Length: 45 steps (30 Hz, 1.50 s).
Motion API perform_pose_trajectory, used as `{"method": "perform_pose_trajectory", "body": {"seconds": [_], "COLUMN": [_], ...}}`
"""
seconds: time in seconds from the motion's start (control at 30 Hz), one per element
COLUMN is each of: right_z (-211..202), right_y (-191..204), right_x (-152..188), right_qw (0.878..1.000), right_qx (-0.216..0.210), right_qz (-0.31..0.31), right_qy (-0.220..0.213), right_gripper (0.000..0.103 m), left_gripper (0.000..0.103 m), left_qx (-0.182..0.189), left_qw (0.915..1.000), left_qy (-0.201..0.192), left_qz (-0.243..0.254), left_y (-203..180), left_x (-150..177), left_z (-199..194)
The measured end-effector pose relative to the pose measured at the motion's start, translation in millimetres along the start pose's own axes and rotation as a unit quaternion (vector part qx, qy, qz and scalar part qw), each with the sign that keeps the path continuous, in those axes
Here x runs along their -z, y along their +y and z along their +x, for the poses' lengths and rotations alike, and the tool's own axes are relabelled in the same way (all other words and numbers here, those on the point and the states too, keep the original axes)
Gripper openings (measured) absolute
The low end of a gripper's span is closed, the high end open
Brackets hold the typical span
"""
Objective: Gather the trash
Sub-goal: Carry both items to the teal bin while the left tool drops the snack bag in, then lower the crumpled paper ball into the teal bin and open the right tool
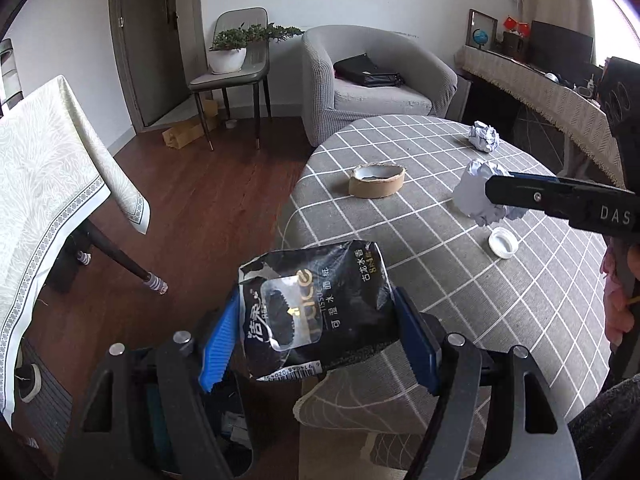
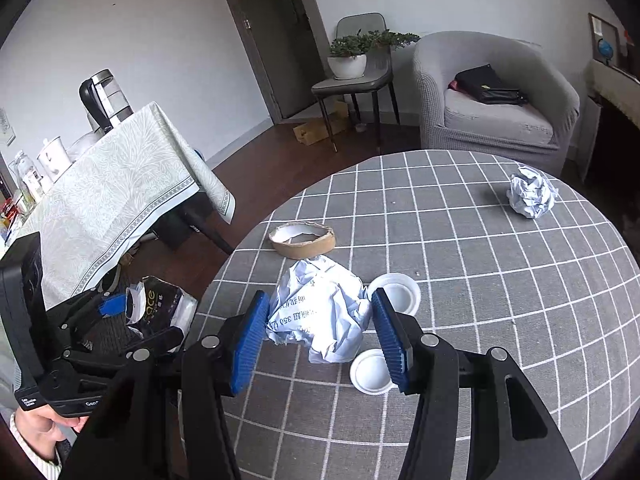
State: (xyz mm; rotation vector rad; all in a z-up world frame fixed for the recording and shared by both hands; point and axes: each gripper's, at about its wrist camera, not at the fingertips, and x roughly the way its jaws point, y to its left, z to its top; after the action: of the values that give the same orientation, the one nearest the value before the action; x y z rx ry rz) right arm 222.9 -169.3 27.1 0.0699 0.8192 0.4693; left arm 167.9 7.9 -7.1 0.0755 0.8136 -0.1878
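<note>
Left gripper (image 1: 316, 336) clamped on black tissue pack (image 1: 316, 308); blue pads press both sides of the pack. Pack held off the edge of the round table (image 1: 520, 320), above the floor; something dark sits below it, too hidden to identify. In the right wrist view the same pack (image 2: 160, 308) shows left of the table edge, in the left gripper (image 2: 120, 312).

Right gripper (image 2: 320, 336) closed around crumpled paper ball (image 2: 320, 312); left pad touches it, right pad at its edge. Ball looks gripped; cannot tell whether it is lifted or resting on the grey checked cloth. Left wrist view shows that ball (image 1: 476, 192) at the right gripper (image 1: 496, 192) tip.

Other items on table:
- two white lids: one (image 2: 396, 290) just right of the ball, one (image 2: 372, 370) partly behind the right finger
- cardboard tape core (image 2: 302, 238) just behind the ball
- second paper ball (image 2: 532, 196) well apart, near the far edge
</note>
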Motion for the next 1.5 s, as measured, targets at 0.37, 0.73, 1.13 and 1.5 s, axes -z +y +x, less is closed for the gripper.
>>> {"method": "perform_pose_trajectory", "body": {"seconds": [0.37, 0.73, 1.13, 1.5], "right_z": [30.5, 69.5, 124.5, 174.6], "right_y": [78.3, 142.1, 189.5, 212.6], "right_x": [-11.9, -10.8, 0.7, 18.4], "right_qw": [0.997, 0.992, 0.986, 0.98], "right_qx": [-0.057, -0.095, -0.107, -0.101], "right_qz": [-0.048, -0.08, -0.1, -0.104], "right_qy": [0.012, 0.036, 0.084, 0.14], "right_gripper": [0.054, 0.054, 0.054, 0.054], "left_gripper": [0.075, 0.075, 0.076, 0.088], "left_qx": [0.007, -0.01, -0.046, -0.035], "left_qw": [0.9996, 0.9939, 0.9692, 0.9519], "left_qy": [0.024, 0.086, 0.186, 0.218], "left_qz": [-0.013, -0.069, -0.155, -0.212], "left_y": [64.7, 138.2, 206.7, 241.1], "left_x": [39.2, 86.1, 134.4, 159.7], "left_z": [2.0, 23.8, 59.6, 63.2]}}
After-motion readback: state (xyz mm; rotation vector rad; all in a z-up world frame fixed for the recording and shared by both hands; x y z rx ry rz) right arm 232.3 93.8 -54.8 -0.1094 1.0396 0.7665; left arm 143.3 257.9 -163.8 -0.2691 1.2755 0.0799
